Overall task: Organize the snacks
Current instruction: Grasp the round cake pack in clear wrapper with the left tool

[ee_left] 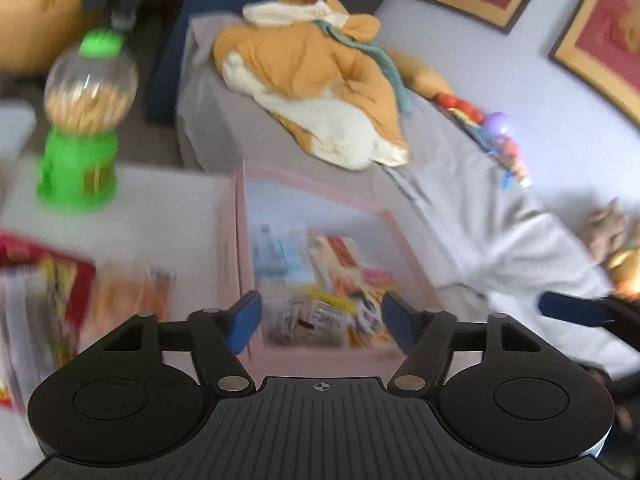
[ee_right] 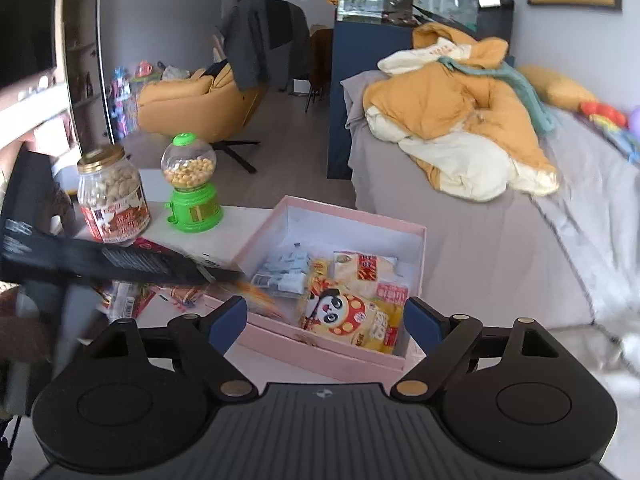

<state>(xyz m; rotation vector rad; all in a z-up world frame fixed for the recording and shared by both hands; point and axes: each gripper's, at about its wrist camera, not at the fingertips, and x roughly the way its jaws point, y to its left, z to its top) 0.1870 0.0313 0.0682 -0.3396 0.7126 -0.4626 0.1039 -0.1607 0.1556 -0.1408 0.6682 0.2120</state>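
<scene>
- Left tool [ee_left: 321, 322]: its blue pads stand wide apart with nothing pinched between them; it hangs over the near edge of the pink box [ee_left: 240, 216], and the view through it is smeared by motion.
- Right tool [ee_right: 325, 325]: jaws likewise spread, empty, poised over the near wall of the same pink box [ee_right: 332, 350] (the panda packet lies below the gap, not in the grip).
- Pink box: open-topped, sitting on the white worktop [ee_right: 256, 364], at its edge beside the bed [ee_right: 480, 248].
- Inside the box, in the right wrist view: a panda snack packet [ee_right: 340, 316] at the near side, a yellow packet [ee_right: 390, 314] just beside it, a pale packet with red stripes [ee_right: 362, 266] behind, and pale blue sachets [ee_right: 286, 270] toward the left wall.
- Loose snack packets [ee_right: 128, 300] lie on the worktop to the left of the box, red among them; a dark flat object [ee_right: 100, 262] cuts across that side of the view, too blurred to name.
- Green candy dispenser [ee_right: 191, 186] with a clear globe of yellow balls stands upright at the far side of the worktop, near the box's far-left corner.
- Jar with a gold lid [ee_right: 112, 196] stands just left of the dispenser, filled with pale nuts or the like.
- Orange and cream quilt [ee_right: 460, 124] lies bunched on the bed, well apart from the box.
</scene>
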